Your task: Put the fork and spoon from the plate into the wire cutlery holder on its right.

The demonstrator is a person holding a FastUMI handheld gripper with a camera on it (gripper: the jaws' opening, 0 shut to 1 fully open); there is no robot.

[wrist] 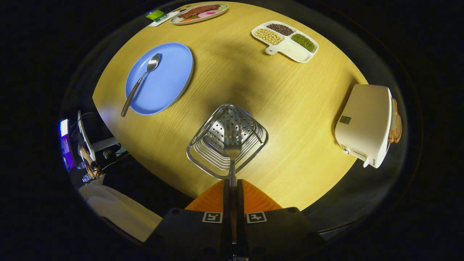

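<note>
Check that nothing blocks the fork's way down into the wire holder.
Nothing visible blocks it. The gripper is shut on the fork, whose tines hang over the open mouth of the wire cutlery holder. The holder looks empty inside. The spoon lies apart on the blue plate.

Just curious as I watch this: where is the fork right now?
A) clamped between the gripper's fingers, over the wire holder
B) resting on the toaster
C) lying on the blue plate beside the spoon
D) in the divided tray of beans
A: the gripper is shut on the fork, its tines hanging over the wire holder, while the spoon lies alone on the blue plate.
</note>
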